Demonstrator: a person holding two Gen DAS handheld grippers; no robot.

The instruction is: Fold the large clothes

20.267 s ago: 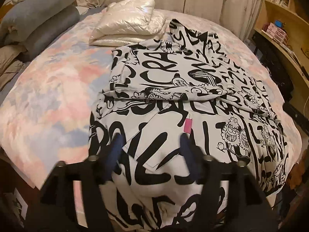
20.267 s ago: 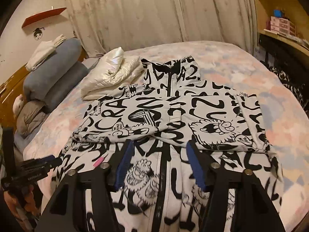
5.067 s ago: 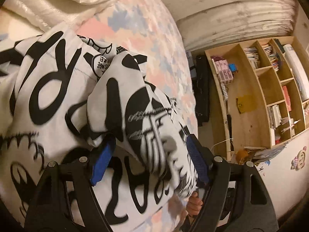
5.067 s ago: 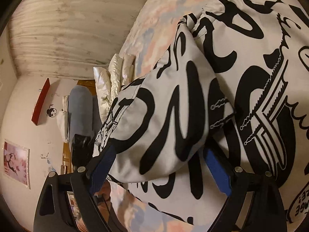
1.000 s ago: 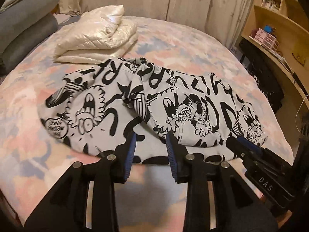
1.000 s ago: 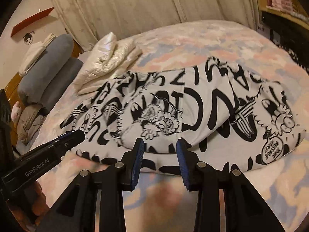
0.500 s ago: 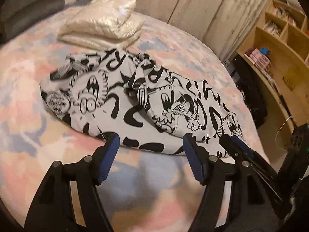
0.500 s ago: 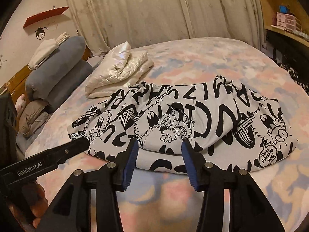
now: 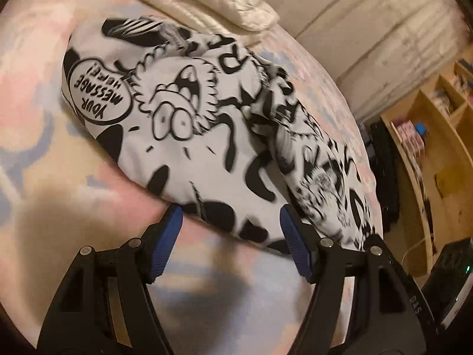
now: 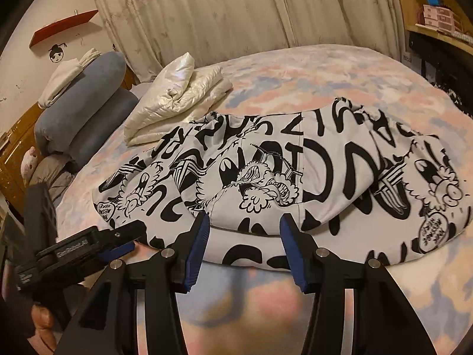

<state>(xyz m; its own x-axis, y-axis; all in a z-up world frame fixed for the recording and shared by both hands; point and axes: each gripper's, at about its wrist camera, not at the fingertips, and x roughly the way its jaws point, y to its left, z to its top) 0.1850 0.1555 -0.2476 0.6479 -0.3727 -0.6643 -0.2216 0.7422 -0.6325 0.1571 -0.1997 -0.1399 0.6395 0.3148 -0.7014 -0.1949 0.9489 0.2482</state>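
Garment: the white cotton garment with black cartoon graffiti print [image 10: 295, 174] is lying folded into a long bundle across the pastel pink-and-blue patterned bedspread [image 10: 310, 71], its printed layers overlapping along the middle.

Left gripper: the left black gripper with blue finger pads [image 9: 232, 216] is hovering at the near edge of the garment, jaws spread wide and pinching nothing; the hem is sitting between the two pads [image 9: 168, 233], and whether they are touching the cloth is hard to tell through the blur.

Right gripper: the right black gripper with blue finger pads [image 10: 244, 224] is poised at the near edge of the garment too, further along the hem from the left one, jaws spread apart and empty, tips just at the cloth.

Neighbours: a folded cream-white shiny puffer jacket [image 10: 177, 103] is sitting just beyond the garment's far left corner, touching or nearly touching it.

Further off: blue-grey rolled bolsters [image 10: 85, 100] are stacking up well to the left of the garment, and beige pleated curtains [image 10: 236, 14] are hanging beyond its far side.

Shelving: wooden bookshelves [image 9: 437, 136] are standing well to the right of the garment.
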